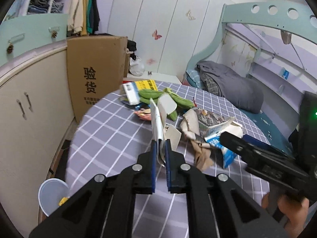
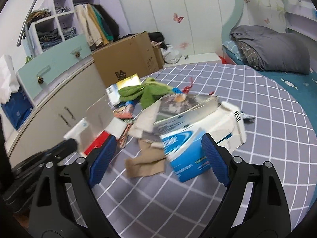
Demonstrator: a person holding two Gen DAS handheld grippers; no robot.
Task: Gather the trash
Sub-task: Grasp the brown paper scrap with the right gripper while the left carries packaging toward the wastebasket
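My left gripper (image 1: 160, 144) is shut on a flattened white carton (image 1: 157, 123) and holds it upright above the checked table (image 1: 111, 130). In the right wrist view the same carton (image 2: 93, 127) shows at the left. My right gripper (image 2: 158, 148) is open, its blue pads on either side of a torn blue-and-white paper box (image 2: 184, 152) and a beige stocking (image 2: 144, 162). The right gripper also shows in the left wrist view (image 1: 231, 138) beside that box (image 1: 216, 138). More trash lies behind: a crumpled printed carton (image 2: 188, 107) and snack wrappers (image 2: 123, 110).
A green cloth (image 2: 146, 93) and a yellow-and-white box (image 2: 123, 86) lie at the table's far side. A clear plastic bin (image 1: 52, 194) stands on the floor at the left. A cardboard box (image 1: 93, 75), a cabinet (image 1: 29, 109) and a bed (image 2: 277, 49) surround the table.
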